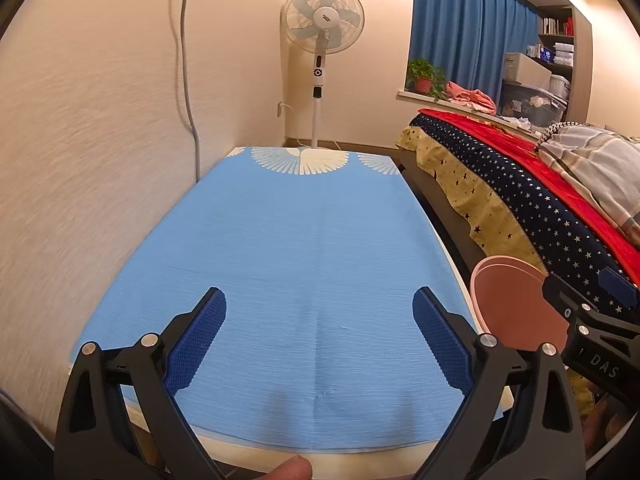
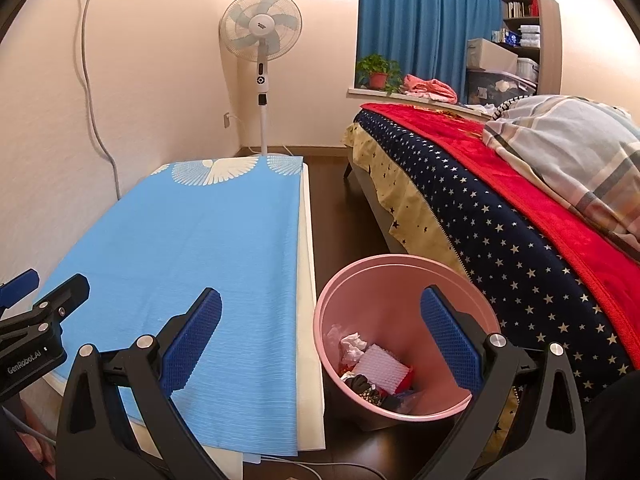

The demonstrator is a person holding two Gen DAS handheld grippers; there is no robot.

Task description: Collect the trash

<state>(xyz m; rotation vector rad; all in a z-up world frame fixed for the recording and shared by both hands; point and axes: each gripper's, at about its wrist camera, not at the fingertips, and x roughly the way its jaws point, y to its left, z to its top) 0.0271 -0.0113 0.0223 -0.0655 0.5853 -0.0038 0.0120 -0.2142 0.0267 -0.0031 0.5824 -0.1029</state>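
A pink trash bin [image 2: 404, 276] stands on the dark floor between the table and the bed; it holds crumpled paper, a white foam net and dark scraps [image 2: 376, 372]. My right gripper [image 2: 320, 312] hovers open above the bin's left rim and the table edge, with nothing between its fingers. My left gripper [image 1: 320, 312] is open over the blue tablecloth [image 1: 304, 264], also holding nothing. The bin [image 1: 508, 300] shows at the right in the left wrist view, partly hidden by the right gripper's body. No loose trash shows on the cloth.
The table [image 2: 310, 280] runs along the left wall. A bed [image 2: 520, 208] with a star-print sheet and red blanket fills the right side. A standing fan [image 2: 261, 28] is at the far corner. A cable [image 2: 92, 92] hangs on the wall.
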